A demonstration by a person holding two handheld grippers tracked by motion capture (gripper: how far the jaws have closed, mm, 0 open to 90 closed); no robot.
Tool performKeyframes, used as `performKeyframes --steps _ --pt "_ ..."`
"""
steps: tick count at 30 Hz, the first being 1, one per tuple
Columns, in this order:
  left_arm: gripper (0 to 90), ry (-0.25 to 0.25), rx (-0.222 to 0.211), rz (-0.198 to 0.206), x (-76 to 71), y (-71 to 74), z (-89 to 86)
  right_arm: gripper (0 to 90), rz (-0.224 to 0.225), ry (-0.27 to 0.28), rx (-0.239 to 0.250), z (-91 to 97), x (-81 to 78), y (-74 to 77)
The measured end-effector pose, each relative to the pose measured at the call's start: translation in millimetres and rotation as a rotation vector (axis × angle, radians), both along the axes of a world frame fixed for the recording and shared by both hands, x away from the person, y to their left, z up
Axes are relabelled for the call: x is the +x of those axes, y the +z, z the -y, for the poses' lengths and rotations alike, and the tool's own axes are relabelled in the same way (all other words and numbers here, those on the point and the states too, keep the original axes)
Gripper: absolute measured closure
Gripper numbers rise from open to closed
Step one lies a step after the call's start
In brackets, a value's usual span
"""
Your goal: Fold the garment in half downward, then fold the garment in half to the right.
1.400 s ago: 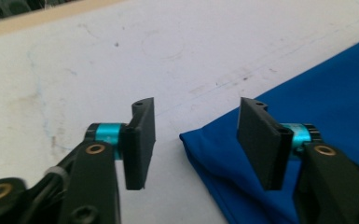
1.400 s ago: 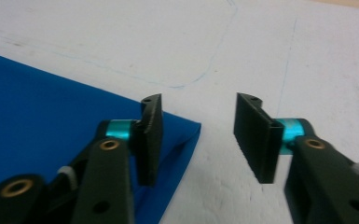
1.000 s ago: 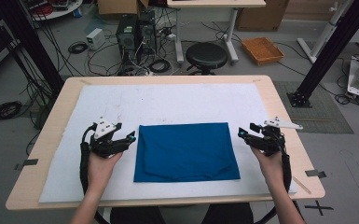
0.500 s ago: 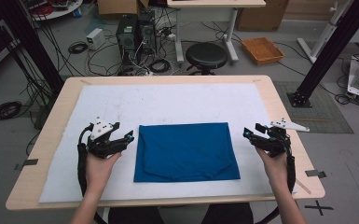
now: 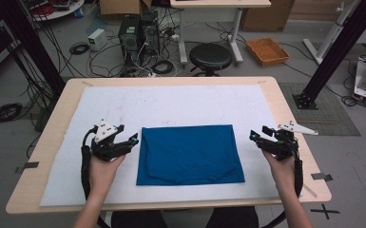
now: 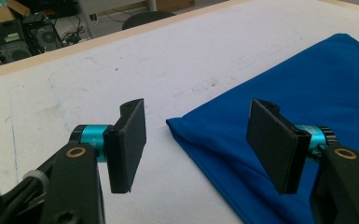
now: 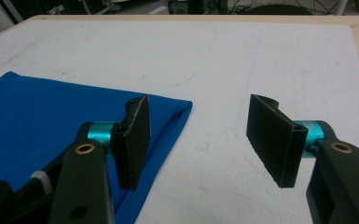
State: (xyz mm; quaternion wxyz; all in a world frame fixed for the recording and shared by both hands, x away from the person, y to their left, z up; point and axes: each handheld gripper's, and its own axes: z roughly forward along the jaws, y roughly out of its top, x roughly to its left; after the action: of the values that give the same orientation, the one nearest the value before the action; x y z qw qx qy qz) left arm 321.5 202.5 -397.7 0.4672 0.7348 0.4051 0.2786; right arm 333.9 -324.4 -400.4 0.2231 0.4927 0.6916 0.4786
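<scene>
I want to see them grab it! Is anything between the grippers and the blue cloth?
Nothing visible. The left gripper and right gripper are open beside the cloth, with bare white mat between.

I read the folded cloth (image 5: 190, 154) as a uniform saturated blue, with no print or pattern; it lies at the middle of the desk, nearer the near edge. Under it, I see a white mat (image 5: 171, 104), faintly marked with grey smudges and thin pale-blue lines. The desk (image 5: 285, 109) shows a light tan wood border along all four edges. The left gripper (image 5: 134, 141) is black, with a light grey plate on top and teal collars behind its matte black pads (image 6: 128, 144). The right gripper (image 5: 253, 136) matches: black body, pale grey plate, teal collars, black pads (image 7: 134, 140). I note brass-coloured rivets on both grippers' arms.
</scene>
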Motion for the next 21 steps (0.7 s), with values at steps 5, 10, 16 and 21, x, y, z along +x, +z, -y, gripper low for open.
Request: performKeyframes --steps 5,10,16,21 --pt "37.8 0.003 -0.018 -0.017 -3.0 1.7 0.7 39.7 0.004 -0.002 0.007 -0.2 0.8 1.4" --pt "38.1 0.009 -0.072 -0.084 -9.0 1.3 -2.6 39.7 0.003 0.005 0.007 -3.0 2.3 1.1" --pt "38.1 0.019 -0.143 -0.175 -30.7 -15.0 -6.6 39.6 0.008 0.011 0.001 -4.6 2.6 1.3" --pt "38.1 0.039 -0.206 -0.271 -49.5 -31.0 -7.2 39.6 0.01 0.012 0.0 -5.2 2.2 0.9"
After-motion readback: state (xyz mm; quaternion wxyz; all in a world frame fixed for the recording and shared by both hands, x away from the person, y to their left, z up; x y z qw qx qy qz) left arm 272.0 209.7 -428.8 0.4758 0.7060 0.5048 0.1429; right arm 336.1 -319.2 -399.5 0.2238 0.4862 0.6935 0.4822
